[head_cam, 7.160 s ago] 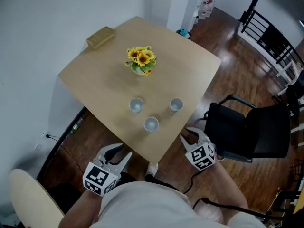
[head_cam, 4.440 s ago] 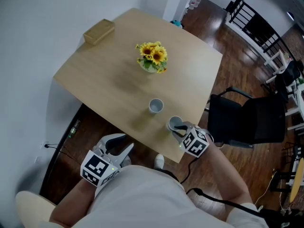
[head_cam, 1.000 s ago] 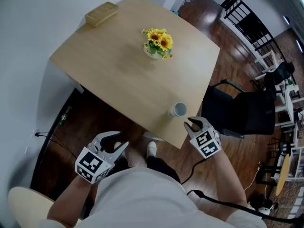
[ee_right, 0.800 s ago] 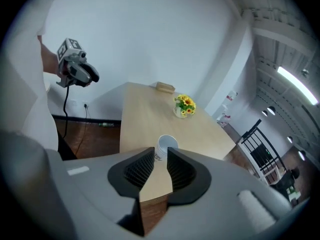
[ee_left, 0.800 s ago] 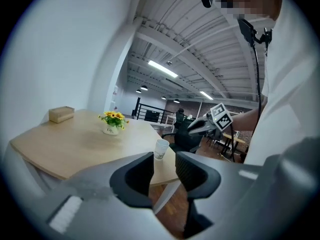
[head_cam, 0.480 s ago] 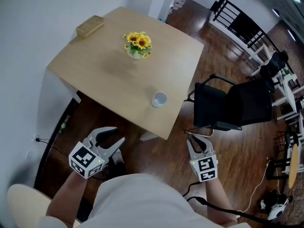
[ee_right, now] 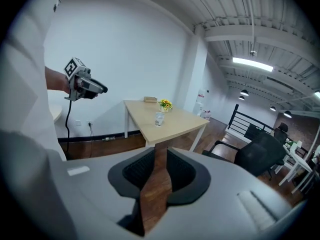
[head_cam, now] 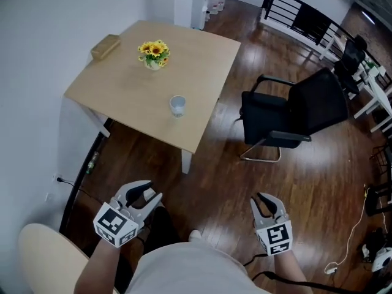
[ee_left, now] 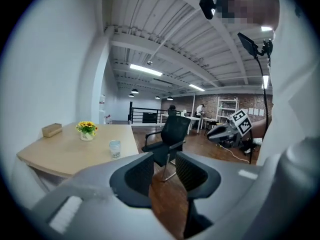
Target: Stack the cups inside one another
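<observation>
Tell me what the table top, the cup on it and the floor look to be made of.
Table top: pale wood or wood-look laminate, matte; even tan surface without glare.
Cup: probably glass or clear plastic; its pale bluish walls look translucent, but it is too small to settle.
Floor: dark brown wood planks, glossy; plank seams and reflected light show.

One table [head_cam: 202,72], one cup stack [head_cam: 177,106], one sunflower pot [head_cam: 153,51], one box [head_cam: 105,46], one black chair [head_cam: 294,112].

Table [head_cam: 122,84]: pale wood, matt. Floor [head_cam: 245,182]: dark wood boards, glossy. Cups [head_cam: 177,105]: pale, smooth. Chair [head_cam: 288,112]: black, matt. Left gripper [head_cam: 145,192] and right gripper [head_cam: 266,200]: grey matt plastic; jaws' inner faces black, ribbed.
</observation>
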The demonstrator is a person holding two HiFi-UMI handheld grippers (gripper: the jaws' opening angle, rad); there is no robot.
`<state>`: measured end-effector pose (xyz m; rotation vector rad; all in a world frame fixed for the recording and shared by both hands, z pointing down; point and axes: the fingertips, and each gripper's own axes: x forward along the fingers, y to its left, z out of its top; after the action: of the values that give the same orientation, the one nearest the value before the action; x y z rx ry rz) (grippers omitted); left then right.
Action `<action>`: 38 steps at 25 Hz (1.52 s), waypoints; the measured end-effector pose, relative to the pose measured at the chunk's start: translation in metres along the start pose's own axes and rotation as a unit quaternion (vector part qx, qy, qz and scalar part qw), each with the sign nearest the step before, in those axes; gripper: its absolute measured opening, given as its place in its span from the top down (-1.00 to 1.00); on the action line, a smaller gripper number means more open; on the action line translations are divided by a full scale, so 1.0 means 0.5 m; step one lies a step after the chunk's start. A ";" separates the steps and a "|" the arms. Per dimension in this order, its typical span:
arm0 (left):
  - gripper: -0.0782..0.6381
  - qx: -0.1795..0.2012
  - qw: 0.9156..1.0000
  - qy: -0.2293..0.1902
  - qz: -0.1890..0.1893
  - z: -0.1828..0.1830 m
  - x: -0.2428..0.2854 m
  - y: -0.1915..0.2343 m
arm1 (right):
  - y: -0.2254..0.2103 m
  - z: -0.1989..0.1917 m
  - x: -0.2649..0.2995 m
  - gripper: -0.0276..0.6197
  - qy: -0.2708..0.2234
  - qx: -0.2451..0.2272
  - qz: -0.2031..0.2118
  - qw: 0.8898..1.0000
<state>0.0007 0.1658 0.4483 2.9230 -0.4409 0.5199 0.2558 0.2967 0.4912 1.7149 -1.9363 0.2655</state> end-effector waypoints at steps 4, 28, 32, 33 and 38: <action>0.37 0.014 0.999 0.028 -0.008 -0.017 -0.016 -0.093 | 0.003 -0.011 -0.074 0.68 -0.016 -0.004 0.011 1.000; 0.37 0.000 0.999 -0.028 0.018 0.039 -0.030 -0.180 | 0.047 0.017 -0.179 0.87 -0.054 -0.023 0.017 0.998; 0.37 0.000 0.999 -0.024 0.022 0.030 -0.038 -0.183 | 0.052 0.013 -0.178 0.88 -0.051 -0.022 0.021 0.998; 0.37 0.002 0.999 -0.023 0.022 0.029 -0.040 -0.184 | 0.055 0.012 -0.178 0.89 -0.050 -0.021 0.022 0.998; 0.37 0.003 1.000 -0.016 0.022 0.018 -0.039 -0.186 | 0.067 0.001 -0.177 0.89 -0.048 -0.015 0.027 0.998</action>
<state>0.0148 0.2571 0.4252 2.9363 -0.5087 0.4816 0.2278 0.3784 0.4524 1.6856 -2.0469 0.1745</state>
